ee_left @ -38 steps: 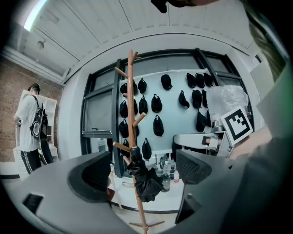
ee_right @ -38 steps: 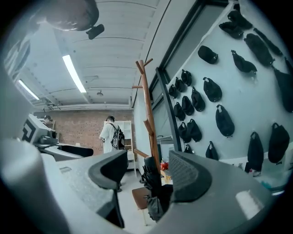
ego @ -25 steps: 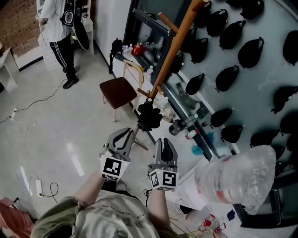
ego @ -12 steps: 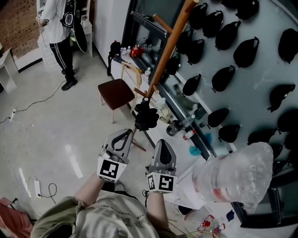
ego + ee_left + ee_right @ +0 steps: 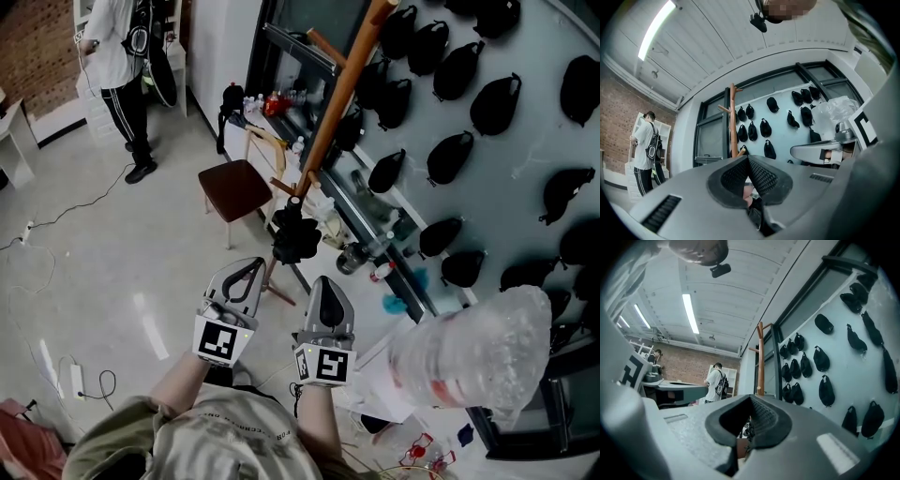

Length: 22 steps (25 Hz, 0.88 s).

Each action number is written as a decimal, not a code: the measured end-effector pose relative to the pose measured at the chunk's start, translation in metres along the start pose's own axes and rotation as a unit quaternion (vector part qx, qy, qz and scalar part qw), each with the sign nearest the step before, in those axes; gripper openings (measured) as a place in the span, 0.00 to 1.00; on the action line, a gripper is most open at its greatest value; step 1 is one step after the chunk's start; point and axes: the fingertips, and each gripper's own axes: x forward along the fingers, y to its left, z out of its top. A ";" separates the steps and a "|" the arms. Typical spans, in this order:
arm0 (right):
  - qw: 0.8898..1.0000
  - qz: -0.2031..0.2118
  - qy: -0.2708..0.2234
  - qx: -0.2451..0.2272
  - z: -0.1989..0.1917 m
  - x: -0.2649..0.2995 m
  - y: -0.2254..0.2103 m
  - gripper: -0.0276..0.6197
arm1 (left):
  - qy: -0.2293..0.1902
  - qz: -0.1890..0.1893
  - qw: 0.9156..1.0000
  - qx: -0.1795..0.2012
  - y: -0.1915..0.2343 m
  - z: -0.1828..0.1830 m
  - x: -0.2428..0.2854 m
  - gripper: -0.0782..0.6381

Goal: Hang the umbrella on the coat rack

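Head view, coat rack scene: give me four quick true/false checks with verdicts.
1. The black umbrella hangs low at the coat rack, clear of both grippers. True.
2. The right gripper has its jaws wide apart. False: they are together and empty, as are those of the left gripper.
3. A brown chair stands beside the coat rack. True.
4. The caps are white. False: they are black.

Light: bright and even, from long white ceiling tube lamps (image 5: 690,312).
Glare: pale streak on the glossy grey floor (image 5: 148,323).
Distortion: both gripper views curve strongly, with black corners.
Focus: crumpled clear plastic bag (image 5: 473,361) looks soft.
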 end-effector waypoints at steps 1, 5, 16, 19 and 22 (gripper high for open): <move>1.000 -0.003 0.005 -0.007 0.000 0.000 0.000 0.04 | 0.000 0.000 1.000 0.000 0.001 0.000 0.000 0.12; 0.999 -0.008 0.001 -0.032 0.007 0.003 0.002 0.04 | 0.003 0.002 1.000 -0.001 0.005 -0.001 -0.001 0.12; 0.999 0.017 0.005 -0.032 0.005 0.001 0.007 0.04 | 0.003 0.001 1.000 -0.003 0.006 0.001 -0.002 0.12; 0.999 0.018 0.004 -0.035 0.006 0.001 0.007 0.04 | 0.005 0.000 1.000 -0.004 0.007 -0.001 -0.001 0.12; 0.999 0.017 -0.005 -0.028 0.011 0.004 0.006 0.04 | 0.006 -0.002 1.000 0.000 0.007 -0.002 0.002 0.12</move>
